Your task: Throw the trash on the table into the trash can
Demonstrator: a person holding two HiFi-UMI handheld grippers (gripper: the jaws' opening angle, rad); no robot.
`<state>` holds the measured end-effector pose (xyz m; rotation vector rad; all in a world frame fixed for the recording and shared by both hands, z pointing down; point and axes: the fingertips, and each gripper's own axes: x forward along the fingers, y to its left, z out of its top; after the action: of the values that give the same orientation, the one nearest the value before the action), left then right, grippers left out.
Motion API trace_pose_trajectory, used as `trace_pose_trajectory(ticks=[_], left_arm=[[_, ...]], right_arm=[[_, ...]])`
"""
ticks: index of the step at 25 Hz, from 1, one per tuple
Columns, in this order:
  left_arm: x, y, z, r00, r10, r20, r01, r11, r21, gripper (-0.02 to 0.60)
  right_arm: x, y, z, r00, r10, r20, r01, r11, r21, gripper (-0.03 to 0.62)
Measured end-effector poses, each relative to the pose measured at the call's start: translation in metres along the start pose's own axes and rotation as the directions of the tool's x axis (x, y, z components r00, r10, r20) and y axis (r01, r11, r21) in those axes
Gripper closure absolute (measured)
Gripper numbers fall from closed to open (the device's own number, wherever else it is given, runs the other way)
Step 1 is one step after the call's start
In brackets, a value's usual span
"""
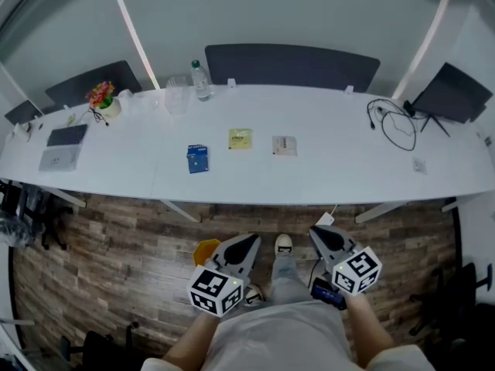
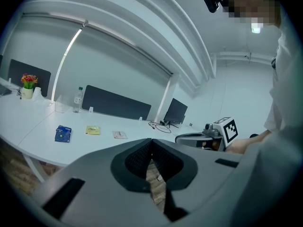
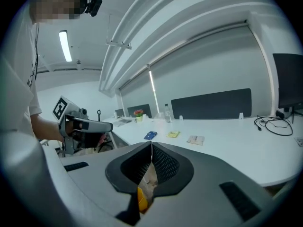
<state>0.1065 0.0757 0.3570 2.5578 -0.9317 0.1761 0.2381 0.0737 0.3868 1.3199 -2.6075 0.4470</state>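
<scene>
Yellow object [image 1: 204, 250] mostly hidden behind left tool [image 1: 252, 242]

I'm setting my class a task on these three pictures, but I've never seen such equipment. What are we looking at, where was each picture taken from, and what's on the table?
A person faces a long white table, holding a two-jaw tool in each hand: the left gripper and the right gripper. The patterned cubes belong to them. One picture looks down from a camera on the person's head; the other two come from cameras riding on each gripper. On the table lie a blue packet, a yellow packet and a pale packet, plus a water bottle and potted flowers. Both grippers' jaws are shut and hold nothing.
</scene>
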Motion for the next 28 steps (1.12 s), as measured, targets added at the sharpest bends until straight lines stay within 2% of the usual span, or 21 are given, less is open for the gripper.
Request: trace_pose_trajectory(ticks=[11,17,22,28], left_arm=[[0.099,0.063,0.062,0.997,0.075,0.035,-0.075,0.997,-0.008,0.578],[0.146,0.091,0.086,0.985,0.167,0.054,-0.164,0.985,-0.045,0.578],[0.164,0.105,0.098,0.967,0.242,0.077,-0.239,0.970,-0.043,0.578],[0.174,0.115,0.094,0.968,0.250,0.032,-0.249,0.968,-0.042,0.578]], right_arm=[[0.083,-0.109,0.058,0.998,0.060,-0.022,-0.061,0.995,-0.078,0.565],[0.114,-0.164,0.073,0.993,0.115,-0.032,-0.117,0.991,-0.065,0.565],[0.136,-0.188,0.080,0.984,0.171,-0.051,-0.174,0.982,-0.068,0.565],[0.153,-0.195,0.077,0.980,0.188,-0.071,-0.191,0.981,-0.042,0.566]])
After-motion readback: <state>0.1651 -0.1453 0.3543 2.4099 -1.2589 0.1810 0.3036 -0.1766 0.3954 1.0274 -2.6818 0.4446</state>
